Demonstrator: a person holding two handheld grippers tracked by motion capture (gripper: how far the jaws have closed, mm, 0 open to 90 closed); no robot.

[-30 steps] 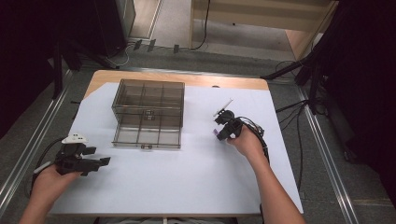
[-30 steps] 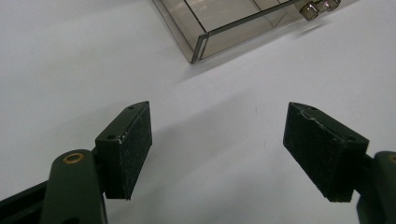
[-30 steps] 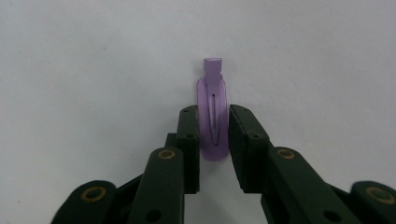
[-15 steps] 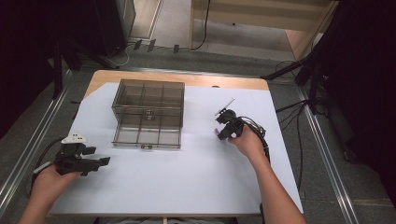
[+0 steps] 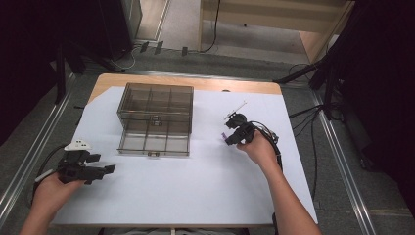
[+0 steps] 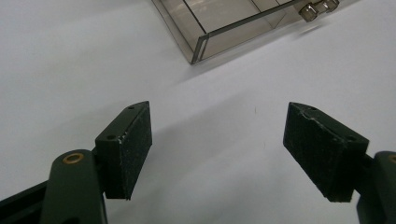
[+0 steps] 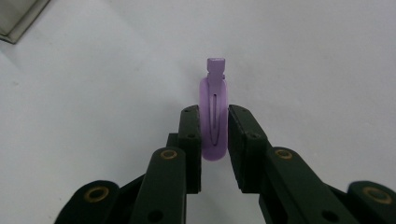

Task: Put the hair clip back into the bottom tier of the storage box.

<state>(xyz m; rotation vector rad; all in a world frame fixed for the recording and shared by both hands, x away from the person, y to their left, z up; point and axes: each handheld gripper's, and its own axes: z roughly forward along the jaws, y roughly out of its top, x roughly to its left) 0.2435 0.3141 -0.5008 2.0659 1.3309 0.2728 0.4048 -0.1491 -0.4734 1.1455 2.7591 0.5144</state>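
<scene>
Right tongs (image 7: pixel 214 135) clamped on a purple hair clip (image 7: pixel 214 116) — held just right of the clear compartment box (image 5: pixel 155 117). Left tongs (image 6: pixel 224 154) spread wide, nothing between them — near the box's front-left corner, over the desk (image 5: pixel 195 196).

Bright overhead light, dark surroundings, soft shadows, sharp focus.

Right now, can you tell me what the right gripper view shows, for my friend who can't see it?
The right gripper has its two black jaws closed on a small purple hair clip, which stands on edge with its narrow end pointing away from the camera. Under it lies the plain white table cover, and a corner of the clear plastic box peeks in at the top left.
</scene>
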